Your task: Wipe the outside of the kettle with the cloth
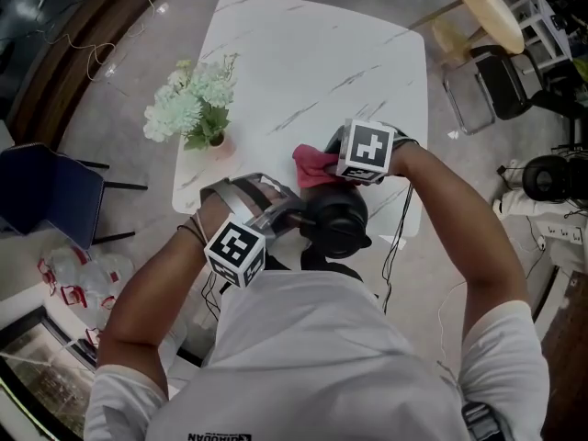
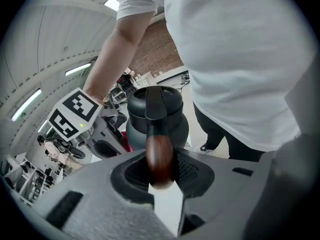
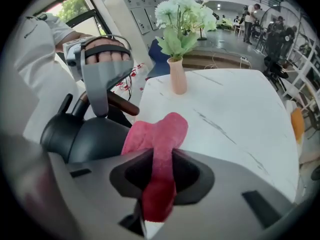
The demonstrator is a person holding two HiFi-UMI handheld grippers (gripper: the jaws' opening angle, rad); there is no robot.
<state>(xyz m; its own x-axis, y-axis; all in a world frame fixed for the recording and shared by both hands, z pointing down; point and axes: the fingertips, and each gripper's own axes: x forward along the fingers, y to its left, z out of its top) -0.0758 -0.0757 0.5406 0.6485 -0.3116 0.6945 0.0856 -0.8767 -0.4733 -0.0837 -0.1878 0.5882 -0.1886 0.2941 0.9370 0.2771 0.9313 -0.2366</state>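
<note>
Two grippers meet at the near edge of a white table (image 1: 312, 62) with grey marble veining. The left gripper (image 2: 161, 159) has its jaws clamped on the handle (image 2: 160, 154) of the kettle (image 2: 157, 116), a glossy brown rounded bar that runs out past the fingertips to the dark lid. The kettle's body, squat, smooth and dark grey, sits just beyond those fingertips. The right gripper (image 3: 159, 179) pinches the cloth (image 3: 160, 134), a soft, nubby pink fabric. It is bunched between the pads, and its free end bulges out past them. Just left of the right fingertips, the kettle's curved side lies right against that bulge; whether they touch cannot be told. Above the kettle, the left gripper and the hand holding it cross the handle and block that side. Farther beyond the right fingertips, well apart, stands a slim pinkish vase (image 3: 178, 76) of pale green flowers (image 3: 182, 14). Off the table's left edge is a dark blue chair (image 1: 46, 191).
</note>
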